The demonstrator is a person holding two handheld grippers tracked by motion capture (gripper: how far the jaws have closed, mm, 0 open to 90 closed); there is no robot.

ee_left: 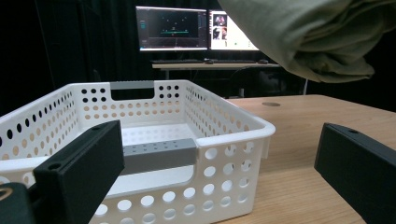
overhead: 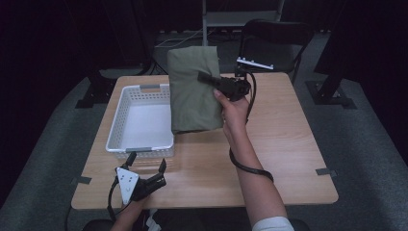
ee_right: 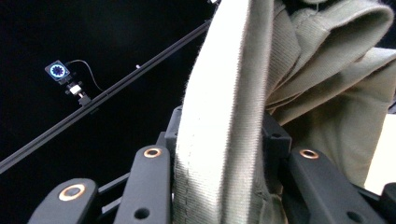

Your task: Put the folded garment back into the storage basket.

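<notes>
A folded olive-green cloth (overhead: 192, 89) hangs in the air over the right edge of a white perforated basket (overhead: 120, 120). My right gripper (overhead: 211, 78) is shut on the cloth's right side, and the thick folded edge of the cloth (ee_right: 224, 116) runs up between its jaws. In the left gripper view the cloth (ee_left: 317, 37) hangs at the upper right, above the basket (ee_left: 224, 140). My left gripper (overhead: 146, 161) stands open near the table's front left edge, just in front of the basket, with nothing between its jaws.
The wooden table (overhead: 288, 144) has bare room to the right of the basket. A black chair (overhead: 274, 41) stands behind the table. Monitors (ee_left: 196, 28) glow on a desk in the dark background.
</notes>
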